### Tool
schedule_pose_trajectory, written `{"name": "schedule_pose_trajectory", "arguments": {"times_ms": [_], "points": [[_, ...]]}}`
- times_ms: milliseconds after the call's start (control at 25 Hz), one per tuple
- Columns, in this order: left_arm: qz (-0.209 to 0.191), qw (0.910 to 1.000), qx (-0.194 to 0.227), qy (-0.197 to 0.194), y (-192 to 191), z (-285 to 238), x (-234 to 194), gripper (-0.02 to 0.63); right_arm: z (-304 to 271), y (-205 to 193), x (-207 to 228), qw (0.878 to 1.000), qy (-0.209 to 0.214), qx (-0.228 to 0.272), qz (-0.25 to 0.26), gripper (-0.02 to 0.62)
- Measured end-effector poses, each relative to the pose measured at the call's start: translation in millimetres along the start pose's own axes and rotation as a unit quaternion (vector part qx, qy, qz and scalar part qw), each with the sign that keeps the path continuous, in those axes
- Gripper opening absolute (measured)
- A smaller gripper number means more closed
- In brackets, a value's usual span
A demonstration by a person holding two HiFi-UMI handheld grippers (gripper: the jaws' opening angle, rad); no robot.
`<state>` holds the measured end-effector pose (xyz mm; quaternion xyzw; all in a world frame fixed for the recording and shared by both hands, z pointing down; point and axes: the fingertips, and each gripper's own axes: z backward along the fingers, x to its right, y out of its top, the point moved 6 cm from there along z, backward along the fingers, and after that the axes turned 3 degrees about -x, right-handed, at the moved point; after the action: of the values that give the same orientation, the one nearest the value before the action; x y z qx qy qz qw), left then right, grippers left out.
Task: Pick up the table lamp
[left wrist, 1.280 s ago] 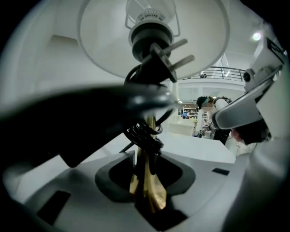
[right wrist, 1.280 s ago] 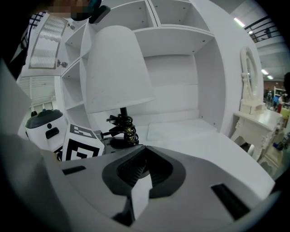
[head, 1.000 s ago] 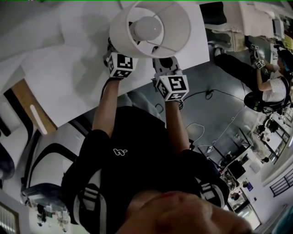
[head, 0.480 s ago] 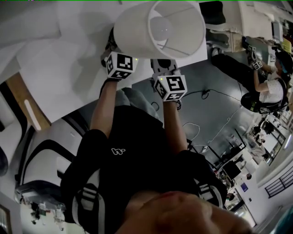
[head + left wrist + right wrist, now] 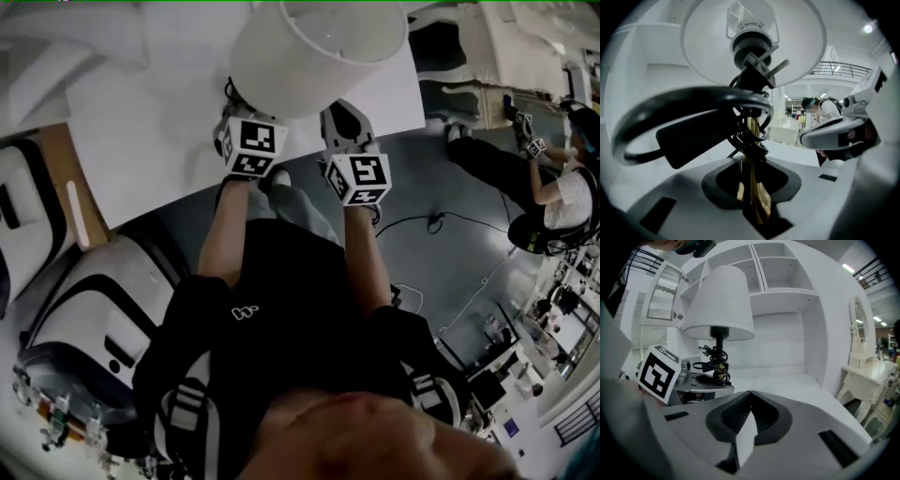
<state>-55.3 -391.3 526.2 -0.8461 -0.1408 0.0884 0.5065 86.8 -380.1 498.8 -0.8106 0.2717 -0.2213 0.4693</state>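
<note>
The table lamp has a white drum shade (image 5: 319, 52), a gold stem (image 5: 751, 187) and a black cord (image 5: 750, 126) coiled round the stem, with its plug (image 5: 693, 138) hanging to the left. My left gripper (image 5: 752, 159) is shut on the stem and holds the lamp upright above the white table (image 5: 159, 141). In the head view the shade hides its fingertips, and only its marker cube (image 5: 248, 145) shows. My right gripper (image 5: 751, 394) is beside it on the right, jaws together, apart from the lamp (image 5: 719, 310). In the head view it shows just below the shade, as the right gripper (image 5: 349, 141).
A white shelf unit (image 5: 787, 287) stands behind the table. At the right is a white dressing table with a mirror (image 5: 862, 362). A white chair (image 5: 94, 309) is at the lower left. Another person (image 5: 553, 187) and a floor cable (image 5: 441, 225) are at the right.
Both grippers have risen, the left carrying the lamp. The bulb, seen through the shade's open top before, is now hidden and the shade shows its side.
</note>
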Motion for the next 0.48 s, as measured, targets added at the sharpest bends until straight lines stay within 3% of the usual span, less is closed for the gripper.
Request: {"name": "schedule_pose_trajectory", "arguments": {"times_ms": [200,480], "points": [[0.021,0.9995,0.000,0.022,29.4,22.5,27.1,0.109,30.6,10.9,19.1,0.999,0.022,0.033,-0.024,0.018],[0.026,0.9977,0.012,0.061,64.9,54.7,66.2,0.110,69.9,30.0,31.5,0.995,0.064,0.080,-0.017,0.018]]}}
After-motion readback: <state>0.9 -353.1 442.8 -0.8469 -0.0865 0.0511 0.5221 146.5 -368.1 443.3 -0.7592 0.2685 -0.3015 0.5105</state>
